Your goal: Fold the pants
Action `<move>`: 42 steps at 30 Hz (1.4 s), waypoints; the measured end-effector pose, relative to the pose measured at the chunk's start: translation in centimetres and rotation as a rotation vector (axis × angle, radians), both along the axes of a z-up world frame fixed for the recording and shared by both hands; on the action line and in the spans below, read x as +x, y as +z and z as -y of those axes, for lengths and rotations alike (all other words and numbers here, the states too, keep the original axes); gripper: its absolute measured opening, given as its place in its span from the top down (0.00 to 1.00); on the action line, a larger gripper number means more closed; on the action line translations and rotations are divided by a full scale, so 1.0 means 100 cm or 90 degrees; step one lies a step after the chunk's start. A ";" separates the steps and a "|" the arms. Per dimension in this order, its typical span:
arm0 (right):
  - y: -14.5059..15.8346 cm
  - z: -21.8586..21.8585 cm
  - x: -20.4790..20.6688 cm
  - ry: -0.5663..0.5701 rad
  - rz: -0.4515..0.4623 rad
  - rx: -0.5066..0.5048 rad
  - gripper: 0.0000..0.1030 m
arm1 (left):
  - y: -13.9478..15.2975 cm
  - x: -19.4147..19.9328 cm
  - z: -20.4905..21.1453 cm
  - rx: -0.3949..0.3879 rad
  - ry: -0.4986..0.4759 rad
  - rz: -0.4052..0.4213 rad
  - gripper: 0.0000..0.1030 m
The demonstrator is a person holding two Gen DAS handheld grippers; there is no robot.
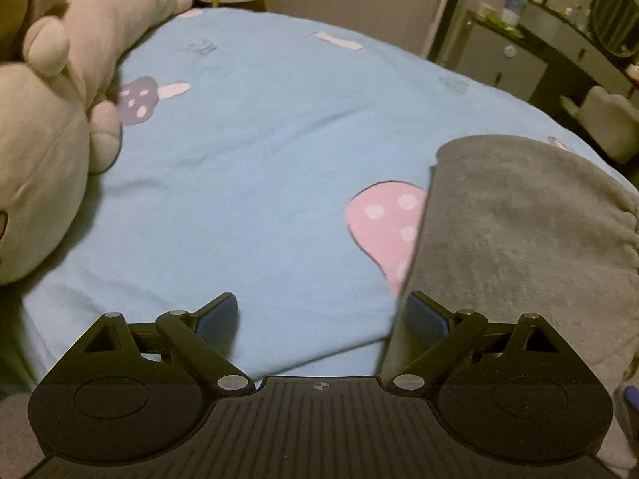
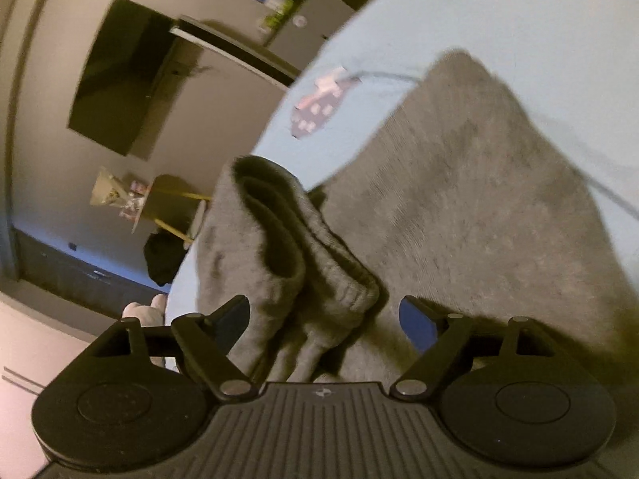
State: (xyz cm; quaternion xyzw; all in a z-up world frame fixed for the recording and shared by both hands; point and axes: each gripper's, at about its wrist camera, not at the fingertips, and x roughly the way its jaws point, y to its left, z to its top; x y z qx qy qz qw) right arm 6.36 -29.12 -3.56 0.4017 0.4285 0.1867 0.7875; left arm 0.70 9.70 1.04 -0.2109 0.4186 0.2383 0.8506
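Note:
Grey fleece pants (image 1: 519,239) lie folded on the blue mushroom-print bed sheet (image 1: 259,159), filling the right side of the left wrist view. My left gripper (image 1: 321,303) is open above bare sheet, its right finger at the pants' straight left edge, with nothing between the fingers. In the right wrist view the pants (image 2: 459,199) spread flat to the right. Their gathered elastic end (image 2: 303,263) is bunched up and lies between the fingers of my right gripper (image 2: 323,305). That gripper is open, its pads standing apart from the cloth.
A large beige plush toy (image 1: 48,119) lies along the sheet's left side. Beyond the bed stand a dark dresser with bottles (image 1: 559,48) and a pale chair (image 1: 611,119). A wall-mounted screen (image 2: 120,76) and a small round table (image 2: 167,199) are off the bed's edge.

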 end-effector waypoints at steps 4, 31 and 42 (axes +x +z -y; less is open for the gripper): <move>-0.006 -0.010 0.008 -0.011 0.002 0.026 0.11 | -0.008 0.003 -0.008 -0.039 0.019 0.001 0.07; -0.007 -0.024 0.027 0.019 0.011 0.016 0.29 | -0.010 -0.001 -0.009 -0.107 -0.008 0.037 0.09; -0.005 -0.005 0.022 0.026 -0.015 0.051 0.32 | -0.012 -0.002 -0.013 -0.133 -0.018 0.048 0.09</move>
